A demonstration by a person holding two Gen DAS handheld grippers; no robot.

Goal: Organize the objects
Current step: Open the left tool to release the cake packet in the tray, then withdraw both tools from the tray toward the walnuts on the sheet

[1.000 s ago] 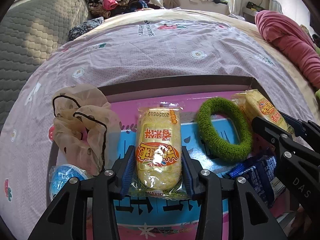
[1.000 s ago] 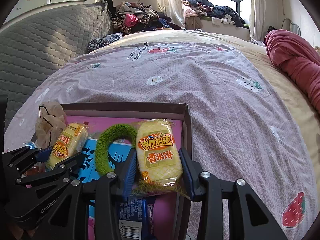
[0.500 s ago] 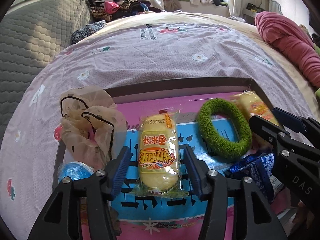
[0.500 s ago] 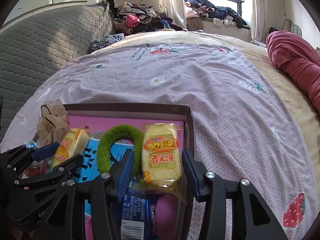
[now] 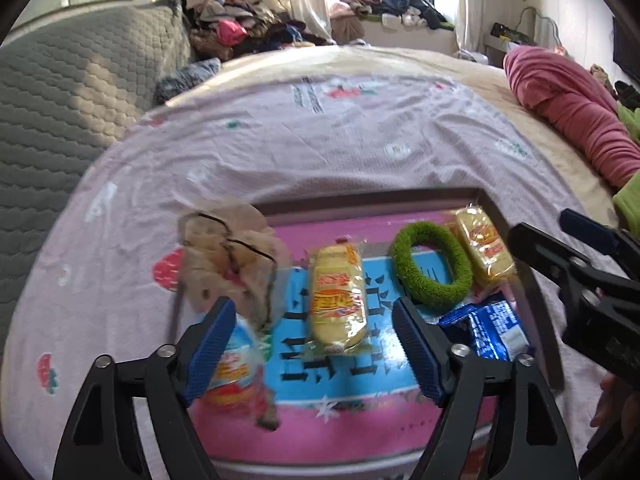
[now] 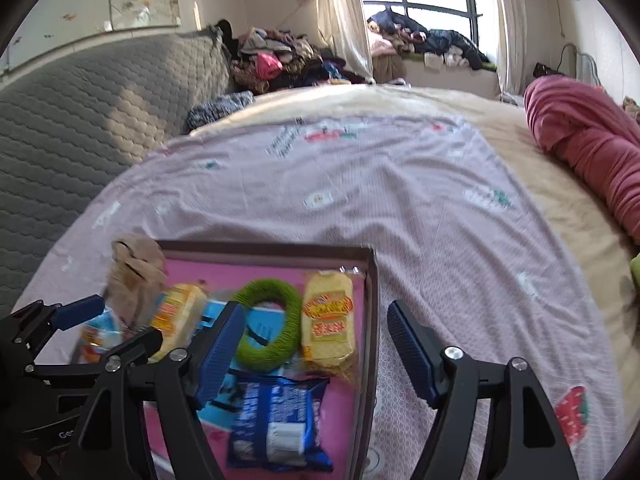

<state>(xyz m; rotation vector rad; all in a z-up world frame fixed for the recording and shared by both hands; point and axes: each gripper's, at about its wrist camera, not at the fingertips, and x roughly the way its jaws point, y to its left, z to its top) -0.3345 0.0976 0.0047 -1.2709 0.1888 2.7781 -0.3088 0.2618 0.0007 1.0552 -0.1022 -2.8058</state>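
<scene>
The left gripper (image 5: 310, 332) has just been opened wide; a yellow pack (image 5: 338, 300) lies untouched between its jaws in the tray (image 5: 360, 200). The right gripper (image 6: 312, 344) has likewise just been spread, a second pack (image 6: 328, 320) lying free between its jaws.

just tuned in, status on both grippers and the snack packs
Left gripper open, jaws just widened, clear of yellow pack. Right gripper open too, second yellow pack lying free in the tray. Nothing blocking.
</scene>
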